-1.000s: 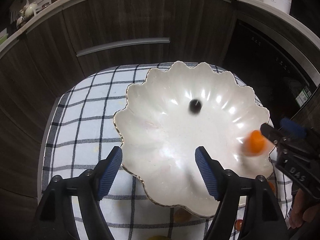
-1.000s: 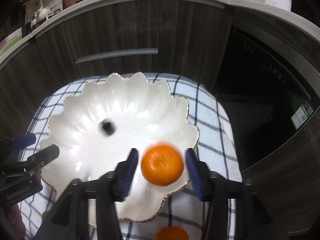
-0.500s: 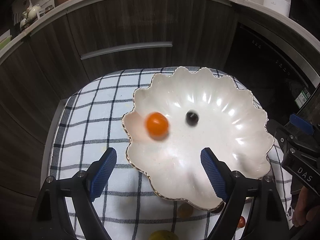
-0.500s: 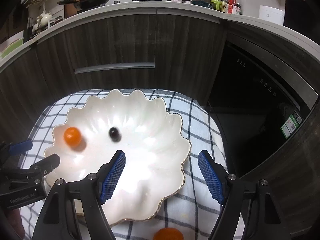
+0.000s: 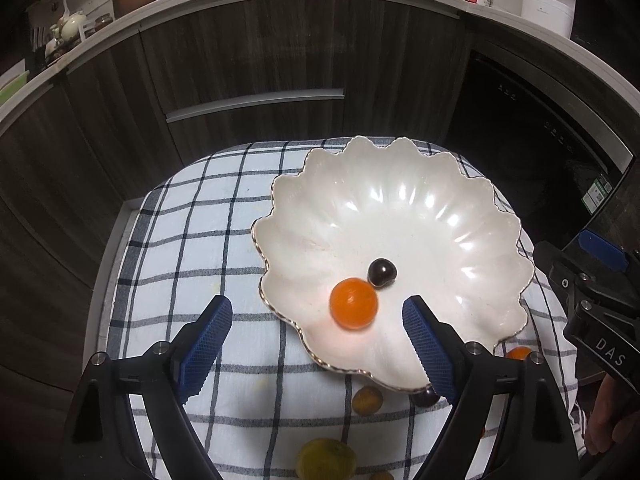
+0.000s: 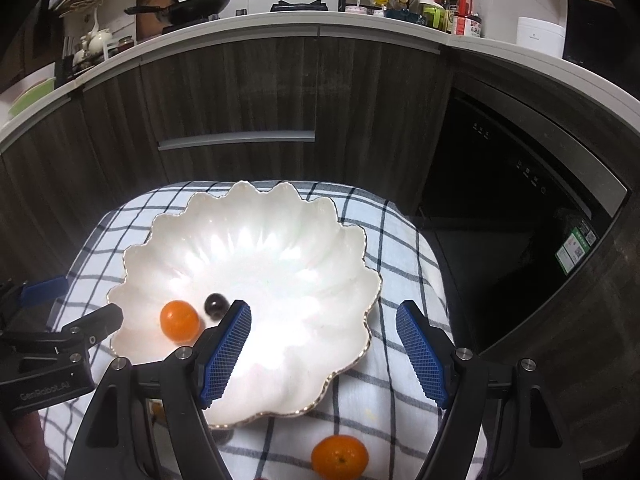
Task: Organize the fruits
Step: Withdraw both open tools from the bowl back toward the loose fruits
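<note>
A white scalloped bowl (image 5: 440,216) (image 6: 280,240) rests on a checked cloth. Inside it an orange mandarin (image 5: 354,304) (image 6: 179,320) lies touching a small dark fruit (image 5: 382,272) (image 6: 216,305). My left gripper (image 5: 316,340) hovers open above the bowl's near left rim, nothing between its blue pads. My right gripper (image 6: 322,352) stands open over the bowl's right half, also empty. Each gripper shows at the edge of the other's view. A second mandarin (image 6: 340,456) lies on the cloth in front of the bowl.
The checked cloth (image 5: 192,240) covers a small table. Loose fruit sits near the bowl's front edge: a brownish one (image 5: 367,399), a dark one (image 5: 426,397), a yellow-green one (image 5: 326,458), an orange one (image 5: 516,353). Dark cabinets (image 6: 240,92) and an oven stand behind.
The mandarin left my right gripper, rolled across the bowl to its left side and came to rest against the dark fruit. Both grippers opened wider and drew back and upward.
</note>
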The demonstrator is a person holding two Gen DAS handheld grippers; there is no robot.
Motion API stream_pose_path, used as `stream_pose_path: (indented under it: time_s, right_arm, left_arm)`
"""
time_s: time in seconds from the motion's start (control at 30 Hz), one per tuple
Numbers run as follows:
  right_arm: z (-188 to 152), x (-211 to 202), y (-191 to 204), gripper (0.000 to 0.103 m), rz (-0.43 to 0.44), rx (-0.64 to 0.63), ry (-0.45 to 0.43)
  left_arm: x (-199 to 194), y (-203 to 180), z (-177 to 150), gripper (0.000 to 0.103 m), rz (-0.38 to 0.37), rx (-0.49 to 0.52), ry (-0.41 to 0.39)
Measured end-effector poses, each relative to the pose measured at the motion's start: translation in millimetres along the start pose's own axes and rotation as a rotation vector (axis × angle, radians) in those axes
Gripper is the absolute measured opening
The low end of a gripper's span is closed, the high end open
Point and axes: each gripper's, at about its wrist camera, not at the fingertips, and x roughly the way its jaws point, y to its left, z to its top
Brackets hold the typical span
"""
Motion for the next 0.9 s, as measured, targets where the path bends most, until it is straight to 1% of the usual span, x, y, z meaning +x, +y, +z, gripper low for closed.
stream_pose_path:
  time_s: [0.37, 0.57, 0.9]
  right_arm:
    - [-15, -17, -2, 0.076, 0.002, 0.001, -0.003]
    - [-27, -28, -2, 0.076, 0.013, 0.0, -0.006]
    - [-43, -41, 0, 0.076, 0.026, -0.004, -0.005]
  left_arm:
    - [-14, -4, -18, 0.087, 0.006, 0.01, -0.007]
    - [-23, -6, -31, 0.087, -0.01, 0.011, -0.003]
    - [-35, -12, -49, 0.087, -0.001, 0.033, -0.01]
